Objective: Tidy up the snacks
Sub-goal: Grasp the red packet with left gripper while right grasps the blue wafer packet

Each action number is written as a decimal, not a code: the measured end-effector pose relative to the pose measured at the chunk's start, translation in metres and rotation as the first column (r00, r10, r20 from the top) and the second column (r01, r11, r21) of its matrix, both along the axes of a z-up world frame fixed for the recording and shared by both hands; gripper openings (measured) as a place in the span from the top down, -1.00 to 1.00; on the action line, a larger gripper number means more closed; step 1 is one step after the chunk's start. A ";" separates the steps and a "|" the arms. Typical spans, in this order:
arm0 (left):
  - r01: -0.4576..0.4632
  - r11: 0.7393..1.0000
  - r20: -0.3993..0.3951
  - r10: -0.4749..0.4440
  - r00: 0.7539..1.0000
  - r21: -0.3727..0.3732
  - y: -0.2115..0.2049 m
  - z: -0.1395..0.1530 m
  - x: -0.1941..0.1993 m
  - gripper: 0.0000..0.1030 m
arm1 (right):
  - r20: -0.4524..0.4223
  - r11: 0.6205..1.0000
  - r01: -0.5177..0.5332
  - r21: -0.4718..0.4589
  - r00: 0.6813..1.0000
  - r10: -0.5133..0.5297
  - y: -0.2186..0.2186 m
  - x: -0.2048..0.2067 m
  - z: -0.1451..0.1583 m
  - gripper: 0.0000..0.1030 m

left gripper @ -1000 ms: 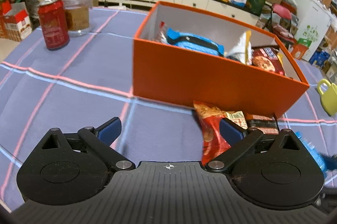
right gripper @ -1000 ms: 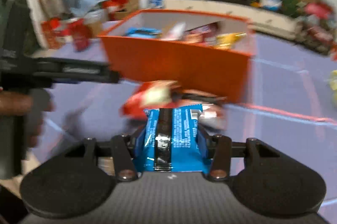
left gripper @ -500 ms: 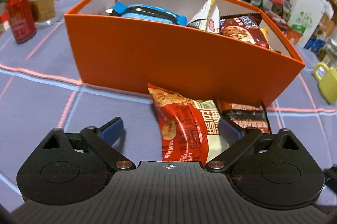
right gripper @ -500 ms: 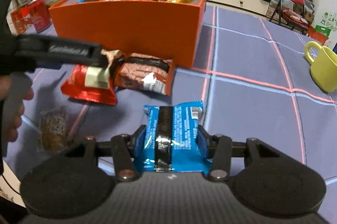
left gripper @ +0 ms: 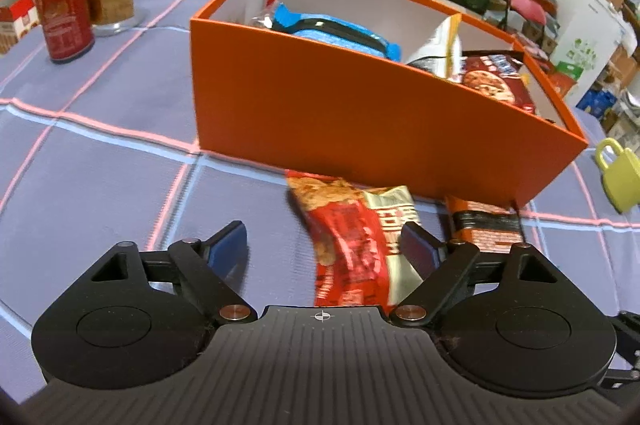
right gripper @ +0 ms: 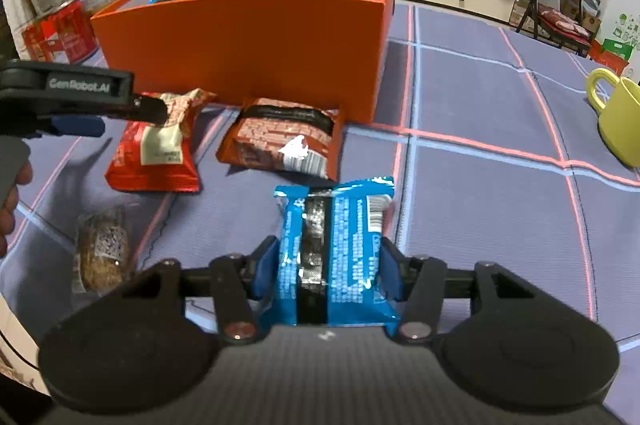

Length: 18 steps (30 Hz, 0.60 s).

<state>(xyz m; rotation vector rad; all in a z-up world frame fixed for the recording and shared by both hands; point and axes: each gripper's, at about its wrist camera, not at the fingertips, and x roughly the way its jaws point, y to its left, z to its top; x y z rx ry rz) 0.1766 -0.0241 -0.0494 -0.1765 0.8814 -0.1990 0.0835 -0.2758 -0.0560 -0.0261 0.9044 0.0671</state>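
Blue snack packet (right gripper: 334, 253) lengthwise between jaws

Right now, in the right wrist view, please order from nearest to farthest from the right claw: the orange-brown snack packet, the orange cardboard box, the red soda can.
1. Orange-brown snack packet: on the tablecloth just ahead of the right claw, slightly left.
2. Orange cardboard box: directly behind that packet.
3. Red soda can: far left, beyond the box's left corner.
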 end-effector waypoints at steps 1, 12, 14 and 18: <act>0.000 1.000 0.004 0.000 1.000 -0.009 -0.003 0.000 0.000 -0.49 | 0.002 1.000 0.000 -0.001 1.000 0.000 0.001 0.000 -0.001 -0.08; 0.047 0.994 -0.007 -0.047 0.999 0.096 -0.032 -0.016 0.002 -0.56 | 0.017 1.000 0.025 -0.015 1.000 -0.025 -0.002 0.003 -0.004 -0.29; 0.041 0.994 -0.001 -0.041 0.999 0.097 -0.033 -0.017 0.001 -0.54 | 0.013 1.000 0.027 -0.011 1.000 -0.027 -0.002 0.004 -0.003 -0.29; 0.041 0.992 0.003 -0.042 0.999 0.117 -0.037 -0.017 0.000 -0.48 | 0.017 0.999 0.031 -0.012 0.999 -0.031 -0.002 0.004 -0.004 -0.30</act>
